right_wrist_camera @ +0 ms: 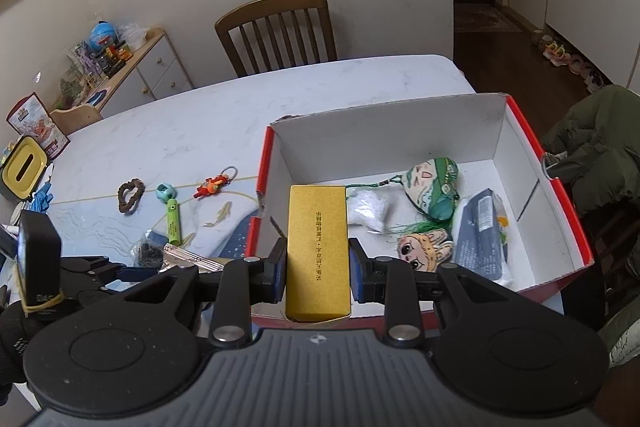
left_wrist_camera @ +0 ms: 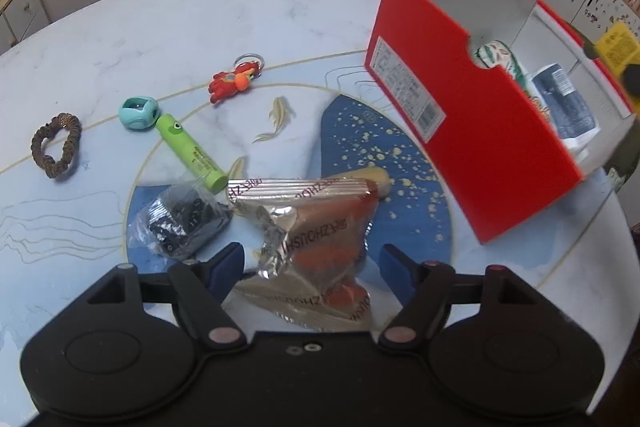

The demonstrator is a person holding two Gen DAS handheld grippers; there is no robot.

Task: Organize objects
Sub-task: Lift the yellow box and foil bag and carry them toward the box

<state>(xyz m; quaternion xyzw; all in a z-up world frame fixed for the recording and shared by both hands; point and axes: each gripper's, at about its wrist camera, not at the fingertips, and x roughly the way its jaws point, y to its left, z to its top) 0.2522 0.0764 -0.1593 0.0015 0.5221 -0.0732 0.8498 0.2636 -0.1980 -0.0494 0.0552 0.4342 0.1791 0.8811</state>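
Observation:
In the left wrist view my left gripper (left_wrist_camera: 312, 267) is open, its blue fingers standing either side of a silver snack packet (left_wrist_camera: 316, 235) that lies on the table. The pads sit apart from the packet. My right gripper (right_wrist_camera: 318, 267) is shut on a yellow box (right_wrist_camera: 318, 247) with dark lettering, held over the near left corner of the red shoebox (right_wrist_camera: 400, 131). The shoebox (left_wrist_camera: 460, 115) holds a green-haired face pouch (right_wrist_camera: 434, 191), a cartoon face charm (right_wrist_camera: 424, 249), a blue packet (right_wrist_camera: 480, 239) and a white bag (right_wrist_camera: 366, 211).
Loose on the marble table (left_wrist_camera: 200, 19) lie a brown hair tie (left_wrist_camera: 56, 145), a teal toy (left_wrist_camera: 138, 113), a green tube (left_wrist_camera: 190, 153), a red keychain figure (left_wrist_camera: 234, 81), a clear bag of black parts (left_wrist_camera: 180, 223) and a sausage (left_wrist_camera: 372, 175). A wooden chair (right_wrist_camera: 280, 35) stands behind.

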